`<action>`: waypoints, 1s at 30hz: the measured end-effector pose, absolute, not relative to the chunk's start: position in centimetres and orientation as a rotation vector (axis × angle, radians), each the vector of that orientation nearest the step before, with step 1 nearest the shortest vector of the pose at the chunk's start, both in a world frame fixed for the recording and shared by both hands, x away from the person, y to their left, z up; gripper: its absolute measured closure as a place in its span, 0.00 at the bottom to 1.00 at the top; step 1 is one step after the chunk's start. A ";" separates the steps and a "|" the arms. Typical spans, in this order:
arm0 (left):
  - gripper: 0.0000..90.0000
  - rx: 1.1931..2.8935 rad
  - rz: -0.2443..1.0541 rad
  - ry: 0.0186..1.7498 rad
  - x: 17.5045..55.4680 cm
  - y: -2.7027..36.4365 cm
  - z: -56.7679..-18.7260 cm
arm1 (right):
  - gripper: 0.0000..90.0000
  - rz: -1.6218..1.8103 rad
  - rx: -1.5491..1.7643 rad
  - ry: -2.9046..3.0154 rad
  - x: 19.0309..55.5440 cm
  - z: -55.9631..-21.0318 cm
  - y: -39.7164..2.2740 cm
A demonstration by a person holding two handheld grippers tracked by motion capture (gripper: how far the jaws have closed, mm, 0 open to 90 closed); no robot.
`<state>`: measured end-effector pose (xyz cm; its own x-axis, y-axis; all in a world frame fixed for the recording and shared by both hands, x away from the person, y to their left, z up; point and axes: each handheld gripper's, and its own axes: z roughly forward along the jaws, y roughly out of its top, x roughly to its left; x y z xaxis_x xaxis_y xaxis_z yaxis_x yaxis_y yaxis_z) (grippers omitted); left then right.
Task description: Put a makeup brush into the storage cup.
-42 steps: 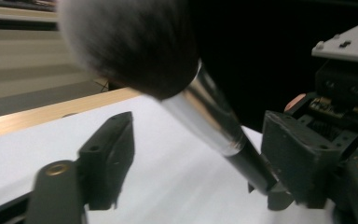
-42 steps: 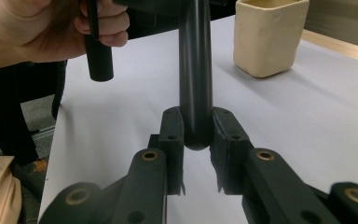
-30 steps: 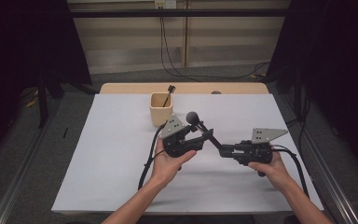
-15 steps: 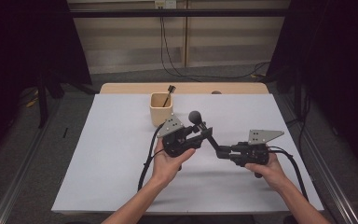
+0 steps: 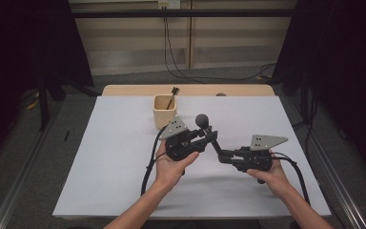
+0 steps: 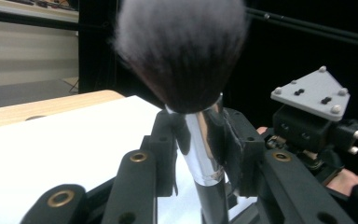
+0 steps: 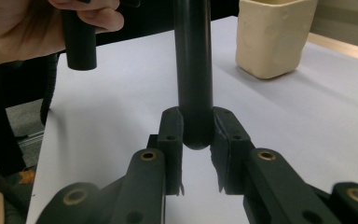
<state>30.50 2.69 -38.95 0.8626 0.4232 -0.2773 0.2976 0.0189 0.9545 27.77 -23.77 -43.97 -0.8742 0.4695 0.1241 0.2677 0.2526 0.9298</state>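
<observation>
- My left gripper sits mid-table over the white sheet; its jaws have just been closing around the makeup brush.
- The brush is a black-handled makeup brush with a shiny silver ferrule and a dark fluffy rounded head; in the left gripper view the pads flank the ferrule just under the bristles, narrow gap, touching on both sides as far as I can tell.
- In the high view the brush head sticks up beyond my left gripper, and the handle runs down-right toward my right gripper.
- My right gripper is clamped on the rounded butt end of the black handle; both pads press the handle, jaws nearly together.
- So the brush hangs in the air above the sheet, bridging the two grippers, tilted, head end higher and farther from me.
- My left hand wraps its gripper from below; my right hand holds its gripper near the table's right half.
- A cream squarish cup stands on the sheet just behind my left gripper, apart from it, with a thin dark stick leaning inside.
- The same cup shows in the right gripper view, upright, beyond the handle.
</observation>
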 end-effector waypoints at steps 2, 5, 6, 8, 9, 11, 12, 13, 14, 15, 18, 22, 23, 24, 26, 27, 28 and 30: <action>0.77 1.579 0.104 0.576 30.5 2.7 -38.9 | 0.84 1.678 0.706 2.321 27.8 -44.0 -23.7; 0.78 1.583 0.101 0.566 30.4 2.7 -38.7 | 0.83 1.672 0.707 2.304 27.7 -44.0 -23.5; 0.78 1.588 0.105 0.562 30.3 2.6 -38.6 | 0.83 1.678 0.714 2.299 27.7 -44.1 -23.5; 0.78 1.592 0.108 0.554 30.3 2.6 -38.5 | 0.81 1.691 0.730 2.287 27.8 -44.1 -23.5; 0.78 1.596 0.115 0.550 30.3 2.5 -38.4 | 0.79 1.698 0.734 2.285 27.8 -44.1 -23.5; 0.78 1.603 0.115 0.550 30.3 2.6 -38.4 | 0.75 1.700 0.735 2.285 27.8 -44.1 -23.5; 0.79 1.606 0.116 0.553 30.4 2.6 -38.4 | 0.74 1.699 0.747 2.275 27.9 -44.2 -23.5; 0.79 1.609 0.117 0.555 30.4 2.6 -38.4 | 0.73 1.709 0.761 2.268 27.9 -44.2 -23.6; 0.79 1.612 0.118 0.556 30.5 2.6 -38.5 | 0.71 1.710 0.761 2.263 27.9 -44.2 -23.7; 0.79 1.609 0.115 0.559 30.6 2.6 -38.5 | 0.68 1.712 0.769 2.249 27.9 -44.1 -23.7; 0.79 1.608 0.119 0.564 30.7 2.8 -38.5 | 0.57 1.709 0.785 2.246 27.9 -44.1 -23.7; 0.79 1.606 0.127 0.576 30.8 3.1 -38.4 | 0.42 1.681 0.832 2.237 27.9 -44.2 -23.7; 0.79 1.604 0.132 0.579 30.9 3.3 -38.4 | 0.36 1.682 0.842 2.229 28.0 -44.2 -23.7; 0.79 1.602 0.134 0.584 31.0 3.4 -38.4 | 0.32 1.684 0.855 2.216 28.0 -44.1 -23.7; 0.79 1.605 0.143 0.593 31.1 3.7 -38.3 | 0.22 1.674 0.860 2.196 28.0 -44.0 -23.8; 0.79 1.600 0.146 0.601 31.2 3.9 -38.3 | 0.15 1.675 0.872 2.183 28.0 -44.0 -23.8; 0.79 1.601 0.146 0.603 31.3 4.0 -38.2 | 0.11 1.672 0.885 2.167 28.0 -43.9 -23.9; 0.79 1.601 0.152 0.606 31.4 4.3 -38.1 | 0.04 1.684 0.887 2.141 28.0 -43.8 -24.0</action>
